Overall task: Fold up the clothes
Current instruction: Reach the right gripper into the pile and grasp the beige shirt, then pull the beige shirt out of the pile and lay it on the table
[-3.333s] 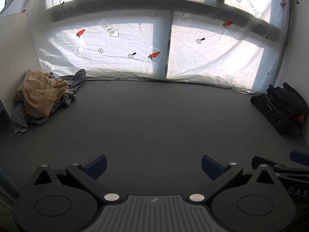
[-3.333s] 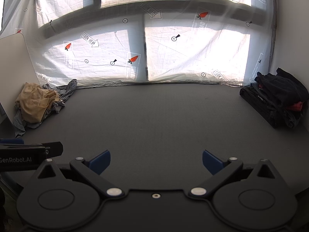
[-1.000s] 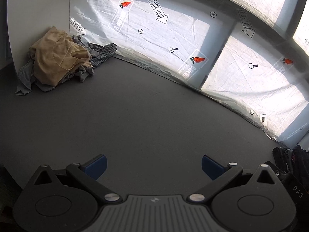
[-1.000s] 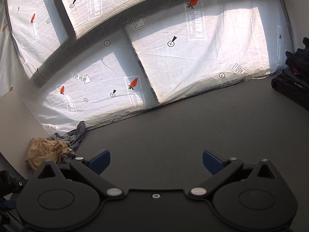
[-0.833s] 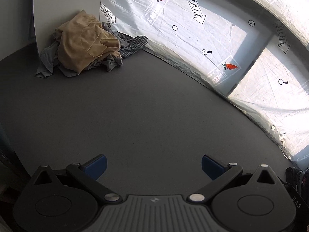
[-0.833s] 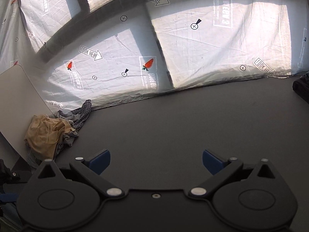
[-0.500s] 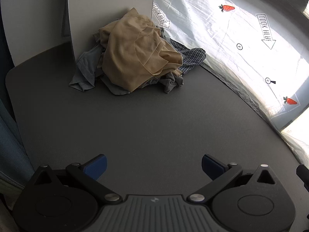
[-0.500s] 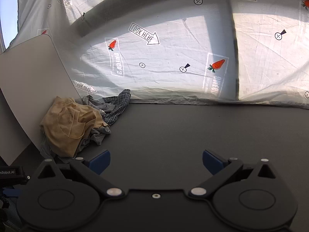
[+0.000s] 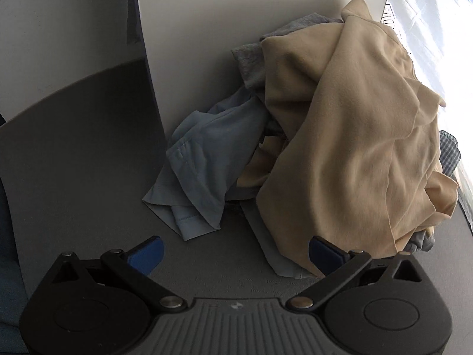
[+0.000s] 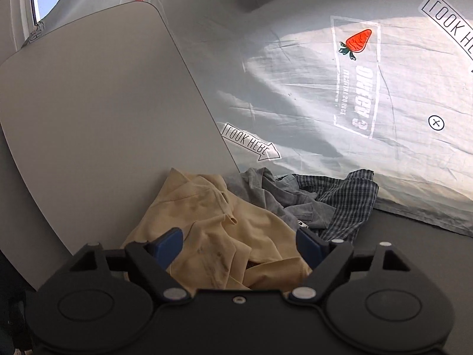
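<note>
1. Two grippers have come in on the heap of unfolded clothes that lies in the corner where the white board [image 9: 266, 44] meets the printed sheet [image 10: 369, 103]; a second ago the heap was far off across the dark grey table [image 9: 74, 162].
2. The tan shirt [image 9: 354, 136] lies on top of the heap (collar up against the board), over a light blue garment [image 9: 204, 159] and a grey one [image 9: 251, 62].
3. A checked shirt [image 10: 346, 204] spills out toward the sheet on the far side.
4. The left gripper [image 9: 235, 250] points steeply down at the near edge of the heap with its jaws spread wide; its right blue pad [image 9: 323, 254] is just in front of the tan hem, the left one over bare table. Nothing is gripped.
5. The right gripper [image 10: 239, 244] looks across the heap at a shallower angle. Its jaws have just been closing a little, with tan shirt cloth showing between the pads, yet they stand well apart and do not press on it.
</note>
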Demonstrator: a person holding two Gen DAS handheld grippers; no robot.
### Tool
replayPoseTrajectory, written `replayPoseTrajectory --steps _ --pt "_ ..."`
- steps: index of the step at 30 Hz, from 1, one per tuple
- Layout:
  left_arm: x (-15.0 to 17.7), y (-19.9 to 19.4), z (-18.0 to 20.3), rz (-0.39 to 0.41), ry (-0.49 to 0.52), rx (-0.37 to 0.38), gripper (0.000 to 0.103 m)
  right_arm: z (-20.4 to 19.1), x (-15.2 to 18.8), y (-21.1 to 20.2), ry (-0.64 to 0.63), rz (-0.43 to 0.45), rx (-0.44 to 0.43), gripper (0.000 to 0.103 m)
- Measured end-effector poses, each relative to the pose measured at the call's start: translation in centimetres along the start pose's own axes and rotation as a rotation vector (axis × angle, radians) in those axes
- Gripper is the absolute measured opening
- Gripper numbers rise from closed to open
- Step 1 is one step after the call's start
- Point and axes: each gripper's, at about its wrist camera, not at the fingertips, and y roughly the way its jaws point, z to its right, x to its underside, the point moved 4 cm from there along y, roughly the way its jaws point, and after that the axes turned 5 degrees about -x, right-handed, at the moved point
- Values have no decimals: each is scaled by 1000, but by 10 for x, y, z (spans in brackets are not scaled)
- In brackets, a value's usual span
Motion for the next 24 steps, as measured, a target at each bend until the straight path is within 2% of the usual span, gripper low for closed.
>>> replayPoseTrajectory --steps 1,2,4,8,10,11,12,15,20,22,24 --pt "-7 11 0 -13 -14 -4 103 -1 -1 18 2 -13 -22 71" --pt "-11 19 1 -28 -21 -4 103 -2 -2 34 1 -28 -40 59" --pt "-18 34 3 -55 -33 5 103 0 -3 65 14 -49 -69 59" --pt "-22 45 4 -74 -26 34 103 10 -1 108 55 -85 -70 60" --pt "-22 47 1 -77 -17 55 103 13 1 119 81 -94 -74 41" --pt "-21 49 -1 -82 -20 67 103 13 2 118 88 -93 -81 16" --pt "-21 50 -2 -87 -24 77 103 13 4 118 96 -93 -88 12" --pt "-19 49 -3 -79 -5 78 103 3 7 106 40 -66 -88 7" --pt "-5 23 9 5 121 -16 103 -8 -2 53 4 56 -63 5" --pt "3 7 10 14 130 -6 103 -13 -8 25 -7 112 -40 5" --pt "12 -9 10 20 112 41 103 -17 -13 -6 -29 167 -7 4"
